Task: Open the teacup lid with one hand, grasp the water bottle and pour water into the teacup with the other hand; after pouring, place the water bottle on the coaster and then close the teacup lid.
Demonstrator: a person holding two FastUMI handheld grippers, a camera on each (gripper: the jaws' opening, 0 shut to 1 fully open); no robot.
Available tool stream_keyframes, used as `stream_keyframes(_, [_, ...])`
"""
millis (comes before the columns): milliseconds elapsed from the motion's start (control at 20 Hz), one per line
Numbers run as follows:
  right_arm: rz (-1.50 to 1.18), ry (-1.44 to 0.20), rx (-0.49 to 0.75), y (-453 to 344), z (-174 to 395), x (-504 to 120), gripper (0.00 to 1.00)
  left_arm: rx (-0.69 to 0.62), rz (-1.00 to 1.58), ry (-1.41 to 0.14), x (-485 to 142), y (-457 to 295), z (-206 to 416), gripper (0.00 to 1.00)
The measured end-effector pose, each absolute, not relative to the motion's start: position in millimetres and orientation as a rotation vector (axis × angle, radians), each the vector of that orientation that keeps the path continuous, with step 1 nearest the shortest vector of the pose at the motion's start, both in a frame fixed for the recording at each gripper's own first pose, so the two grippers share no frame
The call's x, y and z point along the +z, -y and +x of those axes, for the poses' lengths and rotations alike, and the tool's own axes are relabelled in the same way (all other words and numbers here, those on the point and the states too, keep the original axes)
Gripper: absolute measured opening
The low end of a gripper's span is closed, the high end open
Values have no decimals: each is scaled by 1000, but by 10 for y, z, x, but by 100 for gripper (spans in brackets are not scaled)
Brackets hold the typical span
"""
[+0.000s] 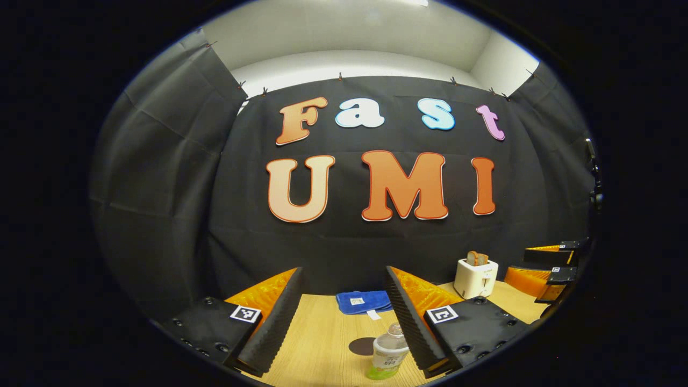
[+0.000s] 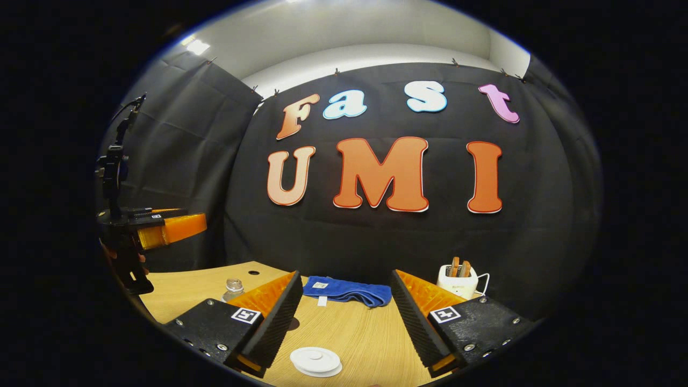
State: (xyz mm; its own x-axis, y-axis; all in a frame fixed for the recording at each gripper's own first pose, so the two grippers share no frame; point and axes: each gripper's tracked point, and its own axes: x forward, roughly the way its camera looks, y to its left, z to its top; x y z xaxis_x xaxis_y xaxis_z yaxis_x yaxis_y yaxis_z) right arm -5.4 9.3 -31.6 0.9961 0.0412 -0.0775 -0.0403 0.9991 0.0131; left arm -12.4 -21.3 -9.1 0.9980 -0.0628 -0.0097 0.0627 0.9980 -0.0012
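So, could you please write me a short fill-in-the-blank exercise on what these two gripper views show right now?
1. In the left gripper view, the left gripper is ____, with the water bottle standing on the wooden table ahead.
2. The folded cloth by the wall is ____ in colour.
3. The white toaster holds ____ slices of bread.
4. The white teacup lid lies in front of the ____ gripper.

Missing words: open; blue; two; right

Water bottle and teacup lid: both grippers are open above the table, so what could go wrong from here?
1. The bottle stands close to one finger of the left gripper; closing off-centre could tip it.
2. The lid is low and flat under the right gripper, so the fingers might slip off it.
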Motion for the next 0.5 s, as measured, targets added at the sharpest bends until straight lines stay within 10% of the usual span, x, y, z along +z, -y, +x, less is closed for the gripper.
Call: stream_keyframes(500, [-29, -266, 155, -467, -21, -1200, 96, -224, 10, -92, -773, 582, -390, 96])
